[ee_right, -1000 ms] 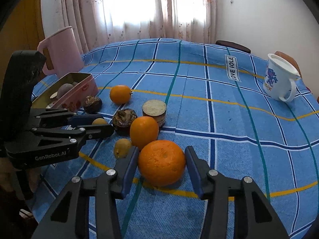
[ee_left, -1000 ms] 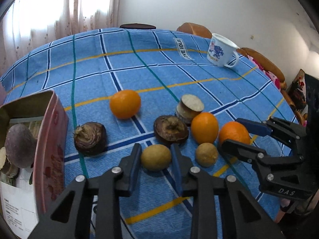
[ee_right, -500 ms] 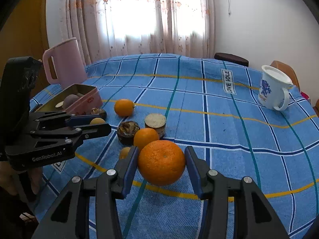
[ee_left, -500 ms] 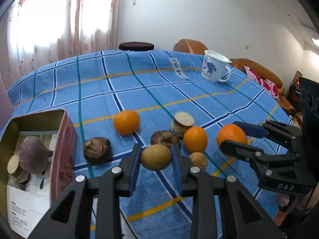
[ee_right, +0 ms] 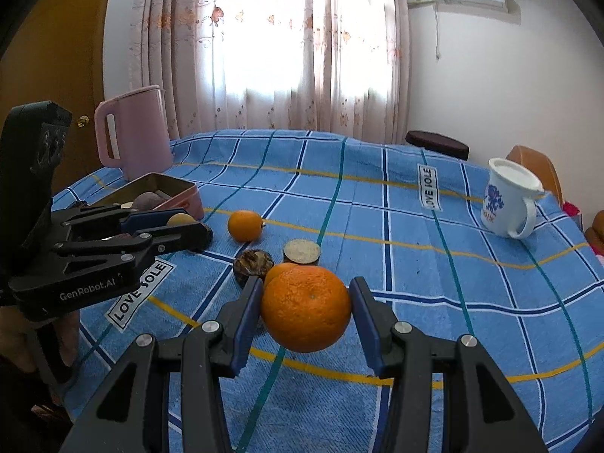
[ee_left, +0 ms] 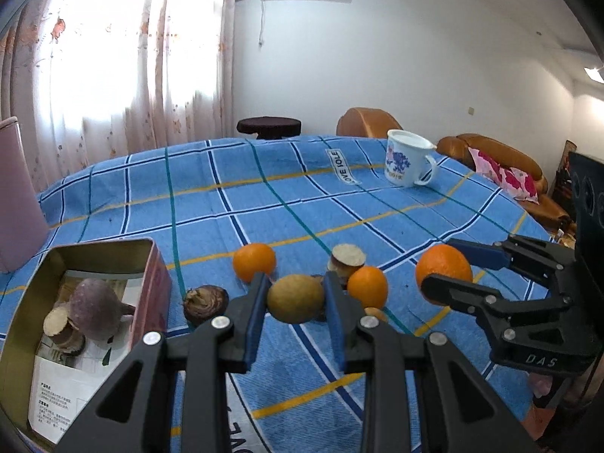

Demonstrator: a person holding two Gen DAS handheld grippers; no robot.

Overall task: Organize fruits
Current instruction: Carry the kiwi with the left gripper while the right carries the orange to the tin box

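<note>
My left gripper (ee_left: pixel 295 296) is shut on a small yellow-brown fruit (ee_left: pixel 295 298) and holds it above the blue checked cloth; it also shows in the right wrist view (ee_right: pixel 181 226). My right gripper (ee_right: pixel 306 309) is shut on a large orange (ee_right: pixel 305 308), lifted off the cloth; it shows in the left wrist view (ee_left: pixel 443 270) too. On the cloth lie two oranges (ee_left: pixel 254 262) (ee_left: pixel 367 287), a dark brown fruit (ee_left: pixel 205 299), a cut round piece (ee_left: pixel 347 258) and another dark fruit (ee_right: pixel 253 262). A pink tin (ee_left: pixel 151 283) at the left holds a purple root (ee_left: pixel 94 304).
A white mug (ee_left: pixel 406 158) stands at the far right of the table. A pink kettle (ee_right: pixel 132 132) stands behind the tin. Chairs and a sofa (ee_left: pixel 498 162) lie beyond the table's far edge.
Both grippers have risen with their fruit, the left with the yellow-brown fruit and the right with the large orange. The fruit on the cloth has not moved.
</note>
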